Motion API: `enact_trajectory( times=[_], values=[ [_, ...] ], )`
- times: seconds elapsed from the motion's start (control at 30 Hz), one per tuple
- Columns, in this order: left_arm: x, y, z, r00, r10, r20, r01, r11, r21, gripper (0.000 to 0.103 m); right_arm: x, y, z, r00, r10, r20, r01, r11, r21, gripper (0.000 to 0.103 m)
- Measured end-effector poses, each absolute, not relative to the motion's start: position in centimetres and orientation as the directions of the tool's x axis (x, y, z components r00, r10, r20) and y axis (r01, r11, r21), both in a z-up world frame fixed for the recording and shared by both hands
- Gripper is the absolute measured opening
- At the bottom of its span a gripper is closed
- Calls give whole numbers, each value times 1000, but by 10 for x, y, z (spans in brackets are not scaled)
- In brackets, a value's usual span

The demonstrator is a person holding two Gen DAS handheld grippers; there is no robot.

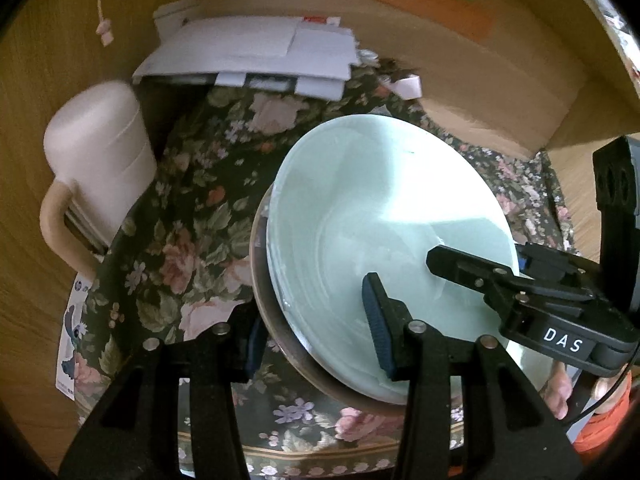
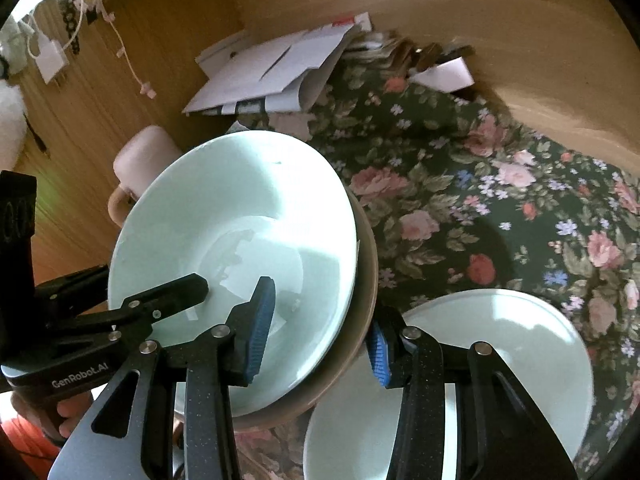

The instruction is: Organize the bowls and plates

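Both grippers (image 1: 316, 324) (image 2: 320, 332) clamp opposite rims of the stacked bowls (image 1: 384, 220).

"DAS" labels the right gripper (image 1: 434, 258); "GenRobot.AI" the left gripper (image 2: 202, 282).

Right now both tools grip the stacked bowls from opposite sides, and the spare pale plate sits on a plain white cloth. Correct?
Not quite. The left tool and right tool do grip the stacked bowls from opposite sides, and the spare plate is there, but the cloth is dark with a flower print, not plain white. The right wrist view shows it.
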State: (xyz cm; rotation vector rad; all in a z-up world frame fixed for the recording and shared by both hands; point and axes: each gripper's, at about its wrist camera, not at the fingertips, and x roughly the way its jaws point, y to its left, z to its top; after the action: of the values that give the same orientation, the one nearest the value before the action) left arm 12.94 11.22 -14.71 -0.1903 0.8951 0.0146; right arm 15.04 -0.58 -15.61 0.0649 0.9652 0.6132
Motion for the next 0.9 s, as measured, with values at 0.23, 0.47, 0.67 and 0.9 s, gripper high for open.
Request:
enact_trajectory(
  times=[0.23, 0.47, 0.67, 0.9],
  values=[
    [129, 88, -136, 636, -106, -765, -32, 986, -163, 44, 144, -33, -141, 457, 501, -735, -418, 850, 319, 39],
    [127, 60, -132, 635, -146, -759, 19, 985, -173, 44, 129, -60, -137, 493, 459, -739, -376, 879, 294, 39],
    [128, 37, -129, 633, -170, -755, 61, 983, -171, 44, 121, -86, -135, 515, 441, -735, -336, 893, 300, 39],
    [133, 10, -128, 624, -197, -756, 109, 980, -166, 44, 113, -113, -138, 531, 429, -730, -308, 901, 305, 39]
  ],
)
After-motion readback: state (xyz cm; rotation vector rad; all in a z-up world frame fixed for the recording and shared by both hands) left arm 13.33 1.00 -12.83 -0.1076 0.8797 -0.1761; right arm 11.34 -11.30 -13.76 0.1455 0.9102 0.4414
